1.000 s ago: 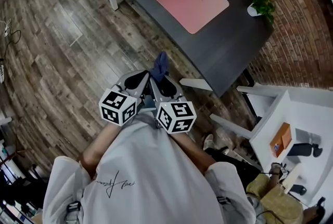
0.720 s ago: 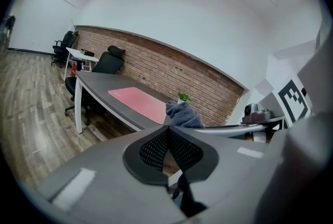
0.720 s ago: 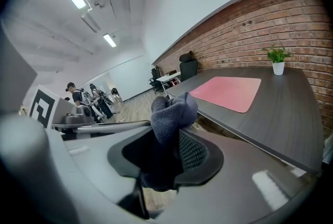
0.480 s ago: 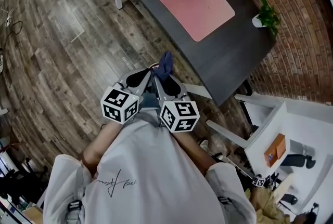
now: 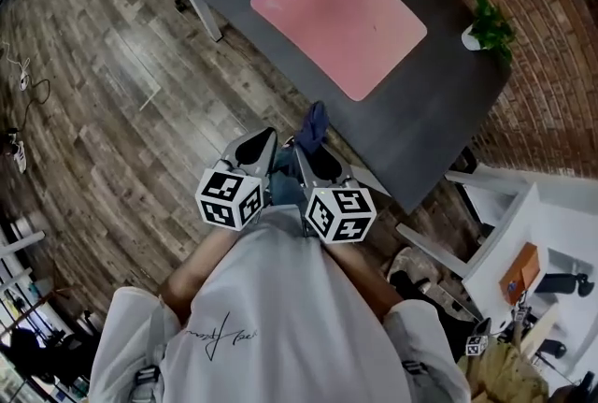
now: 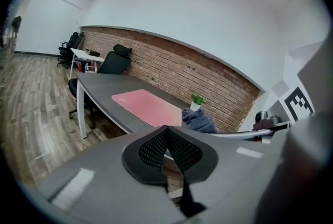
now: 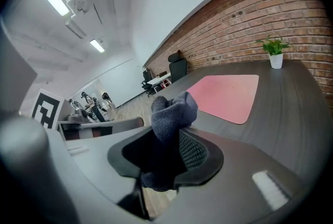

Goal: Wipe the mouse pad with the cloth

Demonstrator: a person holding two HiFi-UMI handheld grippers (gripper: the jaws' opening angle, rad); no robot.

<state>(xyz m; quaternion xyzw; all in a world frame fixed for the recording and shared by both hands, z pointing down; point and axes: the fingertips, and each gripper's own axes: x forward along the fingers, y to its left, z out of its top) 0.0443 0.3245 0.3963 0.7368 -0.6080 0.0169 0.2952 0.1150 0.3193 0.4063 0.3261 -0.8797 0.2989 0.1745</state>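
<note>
While the right gripper (image 5: 316,160) clamps the cloth (image 5: 313,123) and the left gripper (image 5: 252,149) is closed, seemingly empty, press the cloth flat across the mouse pad (image 5: 341,18).

Pink mouse pad (image 5: 341,18), dark grey table (image 5: 432,102), cloth (image 5: 313,126) seemingly dark blue.

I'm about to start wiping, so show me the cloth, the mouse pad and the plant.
cloth (image 7: 174,111), right gripper view, bunched top.
mouse pad (image 5: 341,21), head view, its middle.
plant (image 5: 492,25), head view, its leaves.
</note>
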